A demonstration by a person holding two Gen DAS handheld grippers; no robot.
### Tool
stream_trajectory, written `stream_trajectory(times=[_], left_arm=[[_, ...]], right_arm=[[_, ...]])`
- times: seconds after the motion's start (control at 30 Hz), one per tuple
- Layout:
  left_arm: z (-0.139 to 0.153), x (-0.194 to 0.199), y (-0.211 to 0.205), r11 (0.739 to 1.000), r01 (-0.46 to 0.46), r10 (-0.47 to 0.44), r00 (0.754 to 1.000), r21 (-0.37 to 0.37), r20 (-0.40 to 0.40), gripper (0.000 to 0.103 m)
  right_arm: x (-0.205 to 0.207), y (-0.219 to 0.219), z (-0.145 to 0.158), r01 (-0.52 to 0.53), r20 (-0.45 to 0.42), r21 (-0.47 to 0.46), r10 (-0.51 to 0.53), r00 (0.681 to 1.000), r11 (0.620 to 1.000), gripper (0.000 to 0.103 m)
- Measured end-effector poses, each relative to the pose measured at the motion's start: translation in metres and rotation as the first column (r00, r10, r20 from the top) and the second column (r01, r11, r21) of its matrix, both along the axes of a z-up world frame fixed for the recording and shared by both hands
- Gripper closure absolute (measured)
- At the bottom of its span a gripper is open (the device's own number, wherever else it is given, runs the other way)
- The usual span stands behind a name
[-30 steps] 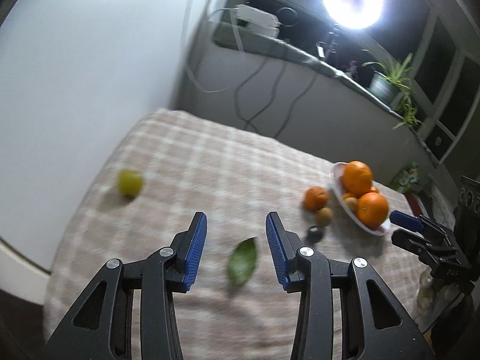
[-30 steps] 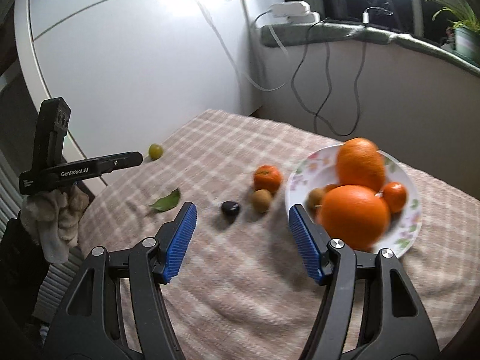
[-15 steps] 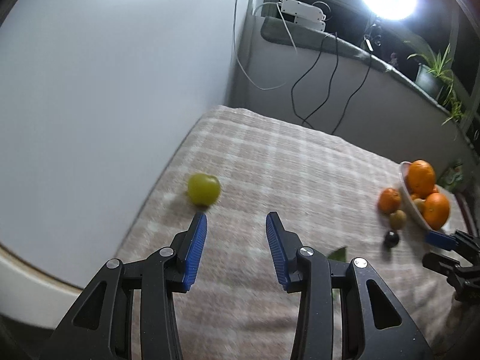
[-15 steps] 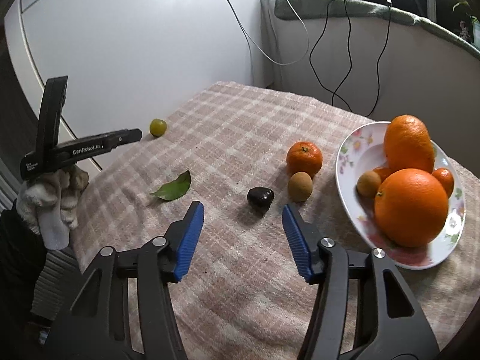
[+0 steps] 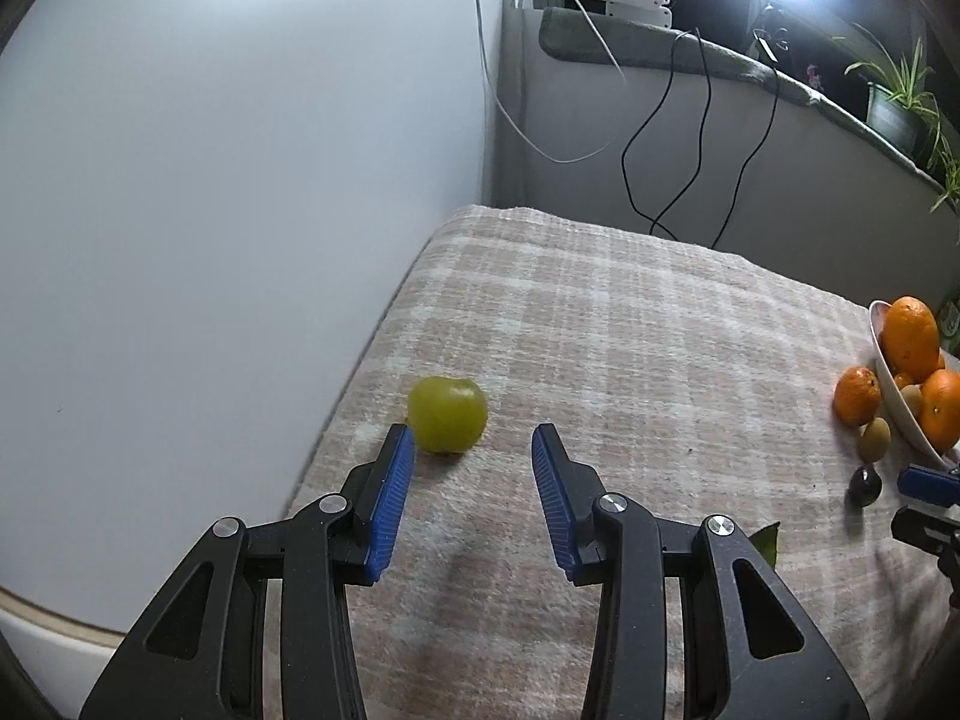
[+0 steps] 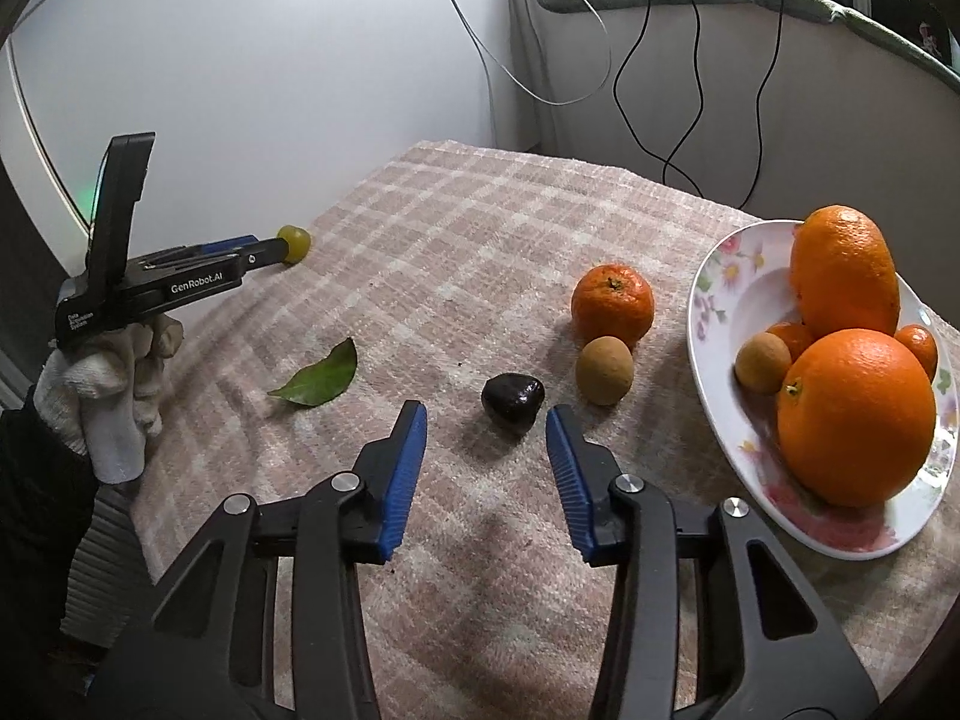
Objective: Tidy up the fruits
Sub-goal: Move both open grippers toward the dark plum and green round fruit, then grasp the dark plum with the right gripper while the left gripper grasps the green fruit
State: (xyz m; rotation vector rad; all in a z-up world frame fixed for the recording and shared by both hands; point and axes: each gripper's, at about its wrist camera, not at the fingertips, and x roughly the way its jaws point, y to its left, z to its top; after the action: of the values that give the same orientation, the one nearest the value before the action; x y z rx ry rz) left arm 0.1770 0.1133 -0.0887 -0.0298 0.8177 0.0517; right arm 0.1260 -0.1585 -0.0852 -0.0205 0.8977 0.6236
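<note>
A small green fruit lies near the left edge of the checked cloth, just ahead of my open, empty left gripper, close to its left finger. The right wrist view shows it too. My right gripper is open and empty, with a dark fruit just beyond its fingertips. A mandarin and a brown kiwi-like fruit lie beside a flowered plate that holds two big oranges and smaller fruits.
A green leaf lies on the cloth between the grippers. The cloth's left edge drops off beside a white wall. Cables hang over the ledge behind the table.
My left gripper has swung left and moved up to the green fruit. My right gripper has come down and forward toward the dark fruit.
</note>
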Motion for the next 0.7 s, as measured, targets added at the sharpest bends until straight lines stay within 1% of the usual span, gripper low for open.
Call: stream_trajectory(times=[0.3,0.4,0.57,0.63,0.7], left_arm=[[-0.004,0.011,-0.003,1.0,0.006,-0.006,1.0,0.021,-0.015,0.064],[-0.01,0.015,-0.004,1.0,0.008,-0.008,1.0,0.026,-0.029,0.064],[-0.014,0.021,-0.001,1.0,-0.004,0.005,0.999,0.03,-0.032,0.064],[-0.015,0.022,0.001,0.999,-0.009,0.01,0.999,0.036,-0.035,0.066],[-0.017,0.023,0.002,0.999,-0.019,0.021,0.999,0.043,-0.034,0.07]], right_arm=[[0.011,0.011,-0.007,-0.004,-0.015,-0.022,0.004,1.0,1.0,0.06],[0.014,0.017,-0.009,-0.005,-0.014,-0.045,0.005,1.0,0.999,0.06],[0.018,0.023,-0.011,0.003,0.001,-0.098,-0.003,1.0,0.995,0.06],[0.02,0.024,-0.013,0.013,0.002,-0.129,-0.013,1.0,0.992,0.065],[0.022,0.024,-0.017,0.016,-0.011,-0.144,-0.018,1.0,0.99,0.074]])
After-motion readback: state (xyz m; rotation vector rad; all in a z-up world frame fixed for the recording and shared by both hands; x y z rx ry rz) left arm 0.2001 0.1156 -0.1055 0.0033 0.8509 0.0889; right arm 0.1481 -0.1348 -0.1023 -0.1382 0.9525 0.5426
